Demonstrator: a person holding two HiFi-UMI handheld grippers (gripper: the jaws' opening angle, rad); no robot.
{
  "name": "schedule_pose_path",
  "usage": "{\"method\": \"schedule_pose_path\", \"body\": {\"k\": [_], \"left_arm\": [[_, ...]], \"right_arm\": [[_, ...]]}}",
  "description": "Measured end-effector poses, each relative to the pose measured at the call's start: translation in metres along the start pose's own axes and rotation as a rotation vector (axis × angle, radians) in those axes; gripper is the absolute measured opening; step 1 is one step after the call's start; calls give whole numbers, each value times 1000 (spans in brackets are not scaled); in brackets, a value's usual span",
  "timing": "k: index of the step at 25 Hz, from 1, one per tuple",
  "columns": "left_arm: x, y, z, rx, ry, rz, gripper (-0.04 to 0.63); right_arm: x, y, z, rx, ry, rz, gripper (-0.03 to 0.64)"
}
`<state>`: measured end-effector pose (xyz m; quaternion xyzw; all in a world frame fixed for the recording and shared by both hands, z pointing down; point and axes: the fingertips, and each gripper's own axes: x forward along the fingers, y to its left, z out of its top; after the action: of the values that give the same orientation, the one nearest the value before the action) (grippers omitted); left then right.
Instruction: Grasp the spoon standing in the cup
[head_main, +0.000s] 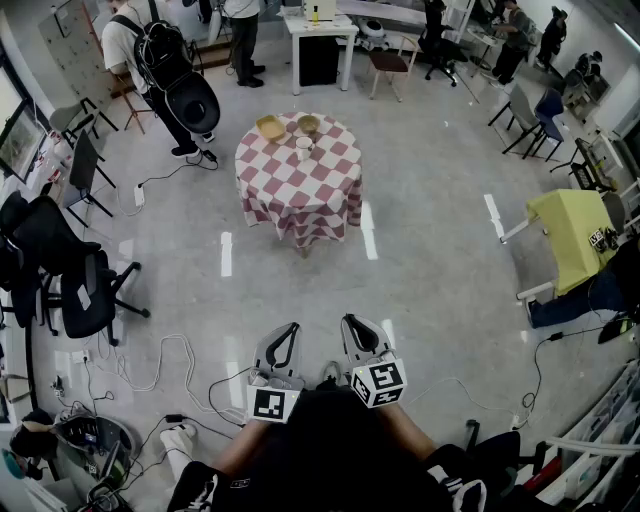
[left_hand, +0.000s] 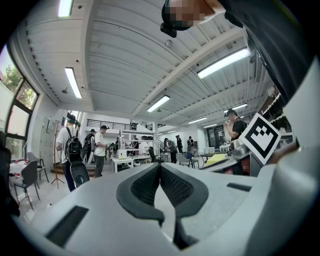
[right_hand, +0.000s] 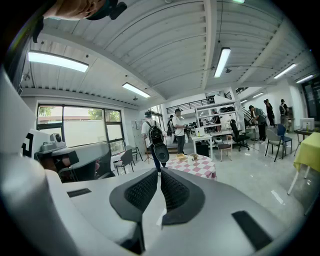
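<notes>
Far across the floor stands a round table (head_main: 300, 195) with a red-and-white checked cloth. On it a white cup (head_main: 304, 148) holds the spoon, too small to make out. Two bowls (head_main: 270, 127) sit behind the cup. Both grippers hover close to my body, well short of the table. My left gripper (head_main: 292, 328) is shut with nothing in it, and its pads (left_hand: 150, 182) meet at the tips. My right gripper (head_main: 348, 321) is shut and empty too. The right gripper view looks over the closed gripper (right_hand: 160, 170) toward the table (right_hand: 197, 167) in the distance.
A person with a backpack (head_main: 150, 55) stands left of the table. Black office chairs (head_main: 70, 285) line the left side, and cables (head_main: 170, 360) trail over the floor near my feet. A yellow-draped chair (head_main: 578, 235) stands at the right. White desks (head_main: 320, 40) and other people are at the back.
</notes>
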<state>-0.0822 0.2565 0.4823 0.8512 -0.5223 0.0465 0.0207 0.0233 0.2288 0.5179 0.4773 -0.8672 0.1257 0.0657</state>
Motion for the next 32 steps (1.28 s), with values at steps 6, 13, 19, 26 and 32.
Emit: {"method": "schedule_pose_path", "body": {"k": [6, 13, 19, 26, 32], "left_arm": [[9, -9, 3, 5, 1, 3, 9], [21, -26, 5, 5, 20, 21, 9], [34, -44, -4, 24, 46, 39, 9], [62, -36, -25, 12, 97, 55, 9], [129, -8, -32, -7, 95, 27, 9]], "right_arm": [[-3, -10, 2, 2, 9, 15, 41], [-7, -23, 2, -2, 18, 68, 40], [-4, -50, -6, -7, 24, 97, 40], [16, -82, -12, 21, 36, 96, 40], [70, -116, -5, 23, 51, 69, 40]]}}
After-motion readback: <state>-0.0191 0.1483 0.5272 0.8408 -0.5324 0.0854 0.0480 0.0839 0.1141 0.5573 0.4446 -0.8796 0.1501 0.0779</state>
